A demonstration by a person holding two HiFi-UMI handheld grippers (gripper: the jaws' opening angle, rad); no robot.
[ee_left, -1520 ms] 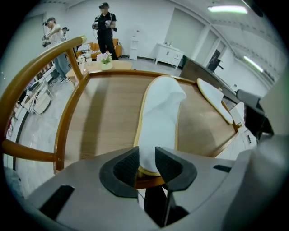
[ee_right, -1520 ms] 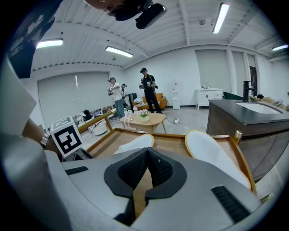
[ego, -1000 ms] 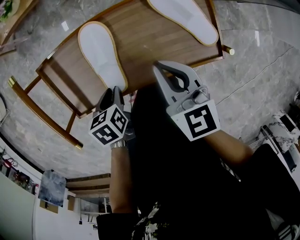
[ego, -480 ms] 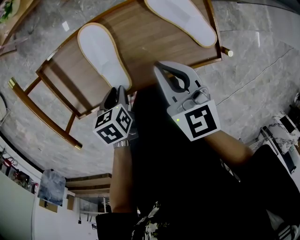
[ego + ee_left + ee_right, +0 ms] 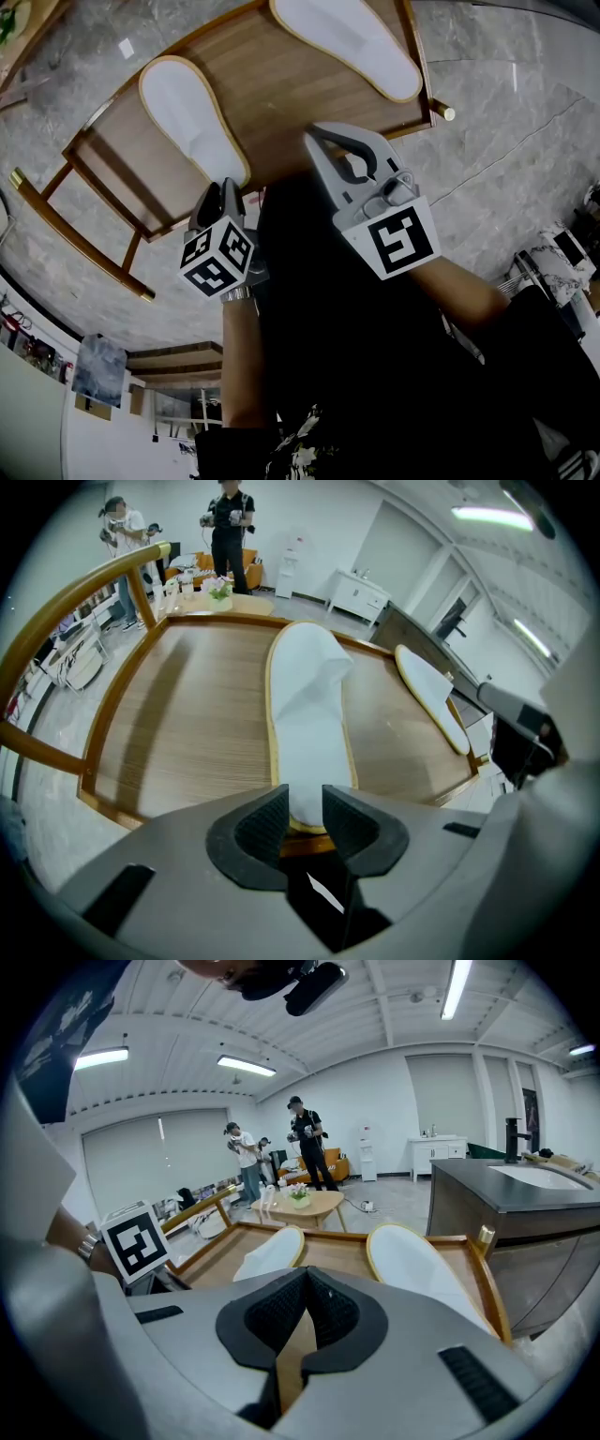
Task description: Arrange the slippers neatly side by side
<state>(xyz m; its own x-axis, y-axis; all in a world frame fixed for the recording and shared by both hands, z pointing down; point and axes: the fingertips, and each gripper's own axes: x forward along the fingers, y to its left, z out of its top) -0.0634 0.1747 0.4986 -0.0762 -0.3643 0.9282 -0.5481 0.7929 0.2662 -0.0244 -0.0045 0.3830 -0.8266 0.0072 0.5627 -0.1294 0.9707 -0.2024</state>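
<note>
The left gripper (image 5: 225, 190) is the nearer tool to the work. It points steeply down at the near edge of the table (image 5: 281, 103). In the left gripper view its jaws stand apart at a middle width. The heel of the left slipper (image 5: 307, 714) shows in the gap between them. I see no squeeze on the heel, so I judge that the pads do not press it yet.

The long axis of this slipper runs almost straight away from the left gripper (image 5: 305, 803), heel near and toe far. A grip on the heel would therefore pull or swing the slipper along its own length.

The right slipper (image 5: 345, 42) lies farther back and to the right, close to the right rim. A wide strip of bare wood separates the two slippers. In the left gripper view the right slipper (image 5: 431, 705) leans away to the right, so the two are not parallel and not side by side.

The right gripper (image 5: 319, 141) hangs above the near edge with its jaws pressed together on nothing. The right slipper (image 5: 422, 1269) lies ahead of it and a little to its right.

In my judgement the coming move depends on the heel under the left jaws: they close on it, then the slipper goes right, toward its partner.
</note>
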